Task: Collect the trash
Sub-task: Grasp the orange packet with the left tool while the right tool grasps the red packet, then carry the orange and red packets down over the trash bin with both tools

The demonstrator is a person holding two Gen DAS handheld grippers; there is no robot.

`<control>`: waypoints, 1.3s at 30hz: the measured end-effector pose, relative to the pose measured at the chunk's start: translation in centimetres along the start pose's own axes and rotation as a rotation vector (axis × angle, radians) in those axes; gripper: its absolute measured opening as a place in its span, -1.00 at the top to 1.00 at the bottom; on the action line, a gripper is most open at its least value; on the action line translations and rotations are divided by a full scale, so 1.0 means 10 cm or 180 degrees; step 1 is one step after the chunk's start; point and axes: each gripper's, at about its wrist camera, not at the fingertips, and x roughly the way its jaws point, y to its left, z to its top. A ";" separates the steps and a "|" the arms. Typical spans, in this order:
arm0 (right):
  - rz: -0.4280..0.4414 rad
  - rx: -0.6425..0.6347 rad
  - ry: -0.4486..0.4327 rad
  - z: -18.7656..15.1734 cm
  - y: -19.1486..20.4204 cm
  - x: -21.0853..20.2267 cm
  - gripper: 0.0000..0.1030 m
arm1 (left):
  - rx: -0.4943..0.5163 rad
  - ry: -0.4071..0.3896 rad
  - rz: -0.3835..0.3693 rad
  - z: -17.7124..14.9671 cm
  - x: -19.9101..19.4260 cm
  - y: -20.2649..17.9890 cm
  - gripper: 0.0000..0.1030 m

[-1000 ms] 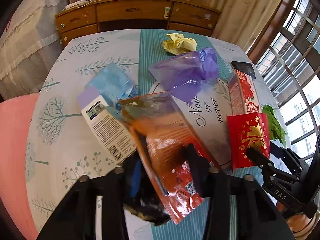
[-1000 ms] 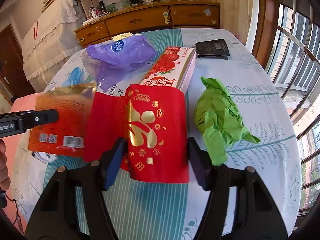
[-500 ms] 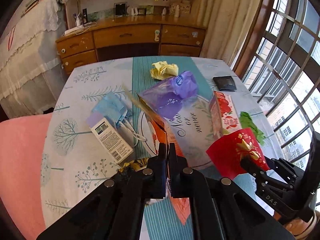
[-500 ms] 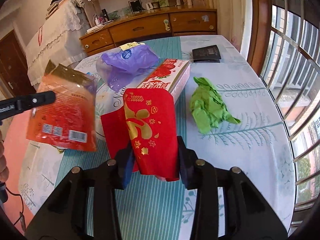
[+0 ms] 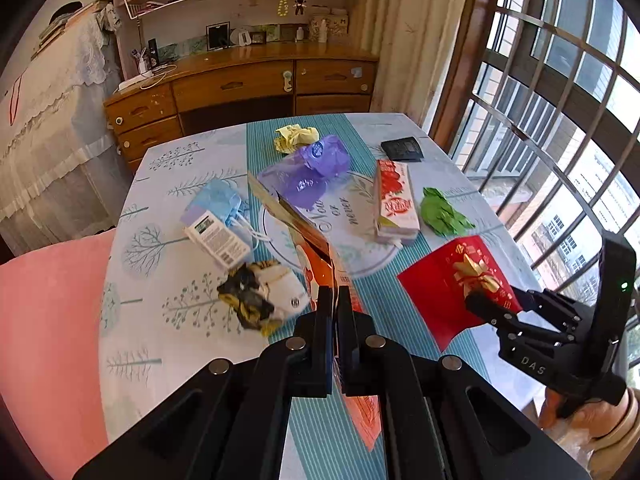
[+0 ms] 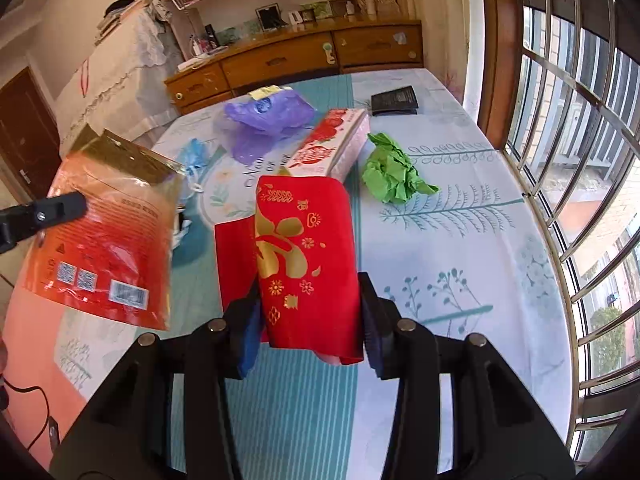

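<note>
The left claw (image 5: 335,312) is clamped tight on the edge of an orange snack packet (image 6: 108,236), held in the air above the desk (image 6: 472,248). The right claw (image 6: 310,316) grips a red envelope (image 6: 306,256) by its 2 sides, jaws easing open slightly, also lifted off the desk. On the desk lie a green paper wad (image 6: 390,176), a purple bag (image 5: 316,168), a strawberry carton (image 5: 394,200) and a crumpled black-and-yellow wrapper (image 5: 256,300).

Left gripper (image 5: 335,312) clamped, right gripper (image 6: 310,314) widening.

Red envelope (image 6: 308,264) — gold motifs; orange packet (image 6: 108,240).
</note>
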 end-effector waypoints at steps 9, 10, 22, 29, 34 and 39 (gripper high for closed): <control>0.0187 -0.0224 -0.0117 -0.60 0.37 -0.86 0.25 | 0.0176 0.0040 -0.0011 -0.82 -0.68 -0.15 0.95; 0.0207 -0.0236 -0.0122 -0.65 0.39 -0.92 0.25 | 0.0183 0.0040 -0.0014 -0.92 -0.74 -0.17 0.95; 0.0357 -0.0456 -0.0107 -1.75 0.70 -1.54 0.25 | 0.0236 0.0227 -0.0234 -2.23 -1.10 -0.41 0.95; 0.0314 -0.0481 0.0172 -2.35 0.66 -1.38 0.25 | 0.0229 0.0495 -0.0340 -2.79 -0.74 -0.56 0.95; 0.0225 -0.0381 0.0423 -2.65 0.47 -1.07 0.25 | 0.0207 0.0752 -0.0411 -3.17 -0.36 -0.66 0.95; 0.0137 -0.0241 0.0656 -2.90 0.26 -0.73 0.27 | 0.0216 0.0936 -0.0398 -3.45 0.03 -0.76 0.95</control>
